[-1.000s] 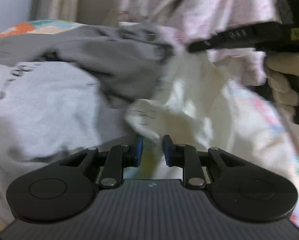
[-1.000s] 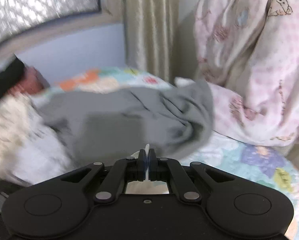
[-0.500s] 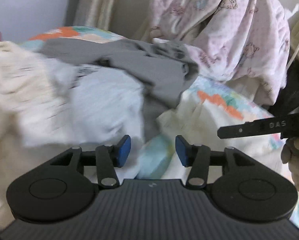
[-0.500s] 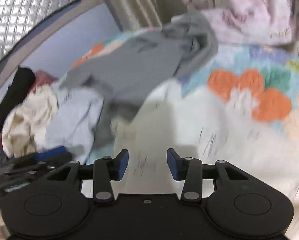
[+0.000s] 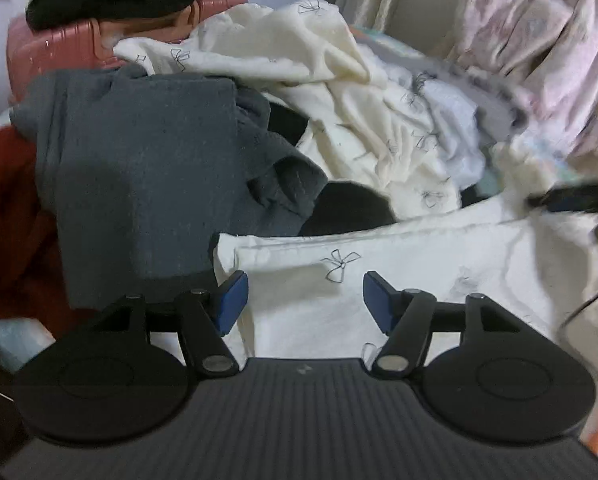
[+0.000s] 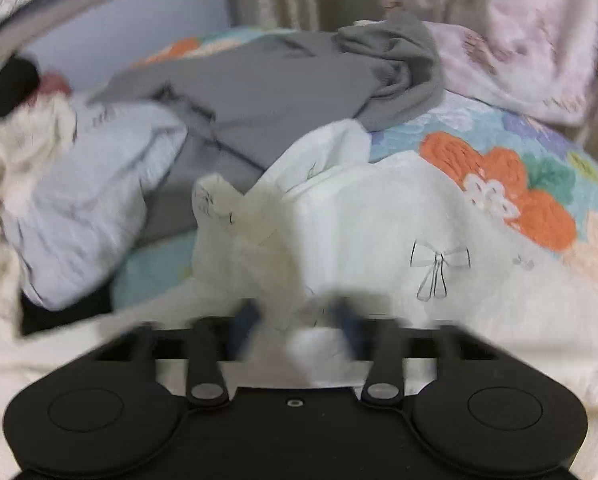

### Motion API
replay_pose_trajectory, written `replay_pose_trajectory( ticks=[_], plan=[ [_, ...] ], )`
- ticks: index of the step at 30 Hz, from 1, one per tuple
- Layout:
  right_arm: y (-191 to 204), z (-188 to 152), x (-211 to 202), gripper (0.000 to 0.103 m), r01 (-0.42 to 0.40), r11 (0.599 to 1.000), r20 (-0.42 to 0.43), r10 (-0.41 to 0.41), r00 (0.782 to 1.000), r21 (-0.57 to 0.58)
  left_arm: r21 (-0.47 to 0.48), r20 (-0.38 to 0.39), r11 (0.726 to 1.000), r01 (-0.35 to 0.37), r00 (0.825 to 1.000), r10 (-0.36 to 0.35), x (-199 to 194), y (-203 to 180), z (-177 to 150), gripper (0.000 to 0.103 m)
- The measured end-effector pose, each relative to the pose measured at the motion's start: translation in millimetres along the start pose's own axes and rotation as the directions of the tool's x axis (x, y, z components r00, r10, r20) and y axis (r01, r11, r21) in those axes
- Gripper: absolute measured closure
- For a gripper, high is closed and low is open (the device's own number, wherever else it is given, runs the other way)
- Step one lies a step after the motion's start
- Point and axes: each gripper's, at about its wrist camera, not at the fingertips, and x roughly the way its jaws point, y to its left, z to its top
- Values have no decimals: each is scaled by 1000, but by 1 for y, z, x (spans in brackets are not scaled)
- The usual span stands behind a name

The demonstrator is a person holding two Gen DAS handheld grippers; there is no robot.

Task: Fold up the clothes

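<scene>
the left gripper is spread, its jaws having just been opening, with the hem of the cream bow-print garment lying between them but not pinched. the right gripper is blurred; its jaws have just been closing around a raised fold of the same garment, spread on the floral bedspread, and a firm grip cannot be told. if only one layer is caught, the fold is likely pulled askew, and the grey garment just beside could be snagged.
</scene>
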Motion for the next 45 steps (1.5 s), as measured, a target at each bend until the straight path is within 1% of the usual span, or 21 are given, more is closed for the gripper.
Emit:
replay_pose_trajectory(
  ticks=[3, 7, 9, 11, 13, 16, 18, 21, 24, 26, 27, 30, 33, 34, 35, 36, 37, 39, 41, 43, 45],
  plan=[
    [-2, 0, -7, 99, -2, 1000, 20, 2, 1000, -13, 60, 54, 998, 11, 998, -15, -5, -7, 4, 39],
    [0, 1, -27, 100, -8, 999, 75, 10, 997, -34, 63, 1, 997, 37, 999, -37, 14, -12, -3, 37],
    [0, 1, -32, 100, -9, 999, 98, 14, 995, -50, 83, -25, 996, 20, 1000, -18, 25, -16, -7, 42],
    [0, 2, -35, 101, -14, 998, 137, 22, 990, -54, 172, -10, 985, -19, 1000, 21, 25, -25, -8, 92],
    [0, 7, -39, 101, -34, 998, 190, 42, 981, -47, 235, 31, 971, -37, 999, 30, 17, -31, -6, 92],
    [5, 22, -35, 102, -73, 995, 234, 88, 968, -73, 211, 72, 977, -14, 997, -1, 8, -28, 0, 92],
    [7, 34, -24, 103, -71, 994, 221, 87, 971, -81, 208, 61, 977, -41, 998, 29, 13, -24, 0, 92],
    [10, 43, -12, 101, -17, 996, 178, 33, 984, -89, 241, 13, 966, -97, 995, 97, 24, -18, -3, 91],
    [8, 38, -20, 83, -3, 999, 132, 8, 991, -39, 171, -8, 984, -41, 999, 43, 23, -5, -2, 84],
    [13, 28, -29, 49, -32, 997, 104, 40, 994, -77, 93, -19, 995, 24, 1000, -23, 23, 4, 1, 63],
    [18, 21, -32, 47, -28, 993, 92, 39, 995, -118, 53, -23, 997, 57, 998, -56, 22, 8, 2, 59],
    [27, 5, -28, 44, 31, 977, 62, -18, 998, -213, 21, -52, 998, 64, 997, -63, 27, 10, 0, 58],
    [20, 4, -9, 43, 37, 985, 37, -31, 999, -170, 57, -64, 998, 40, 997, -36, 32, 3, -4, 56],
    [16, 4, -2, 55, 31, 989, 28, -27, 999, -147, 62, -67, 997, 38, 997, -34, 34, 1, -5, 49],
    [15, 5, 2, 100, 3, 989, 21, 0, 1000, -145, 64, -68, 997, 46, 997, -42, 36, -1, -6, 41],
    [15, 6, 5, 100, -23, 989, 14, 25, 1000, -144, 68, -64, 996, 49, 997, -44, 36, -3, -7, 38],
    [18, 4, 3, 100, -6, 987, 34, 12, 999, -159, 73, -59, 996, 48, 997, -44, 37, -4, -8, 36],
    [20, 3, -6, 101, 14, 987, 67, -3, 998, -159, 104, -45, 994, 34, 999, -30, 36, -9, -10, 39],
    [19, 7, -25, 101, 30, 988, 132, -10, 991, -150, 182, -24, 983, -16, 999, 21, 32, -16, -12, 66],
    [19, 12, -41, 101, 35, 989, 187, -7, 982, -147, 266, -1, 961, -74, 997, 77, 29, -23, -12, 72],
    [21, 20, -56, 101, 30, 988, 233, 6, 972, -152, 262, 5, 963, -72, 997, 73, 27, -23, -10, 72]
  ],
)
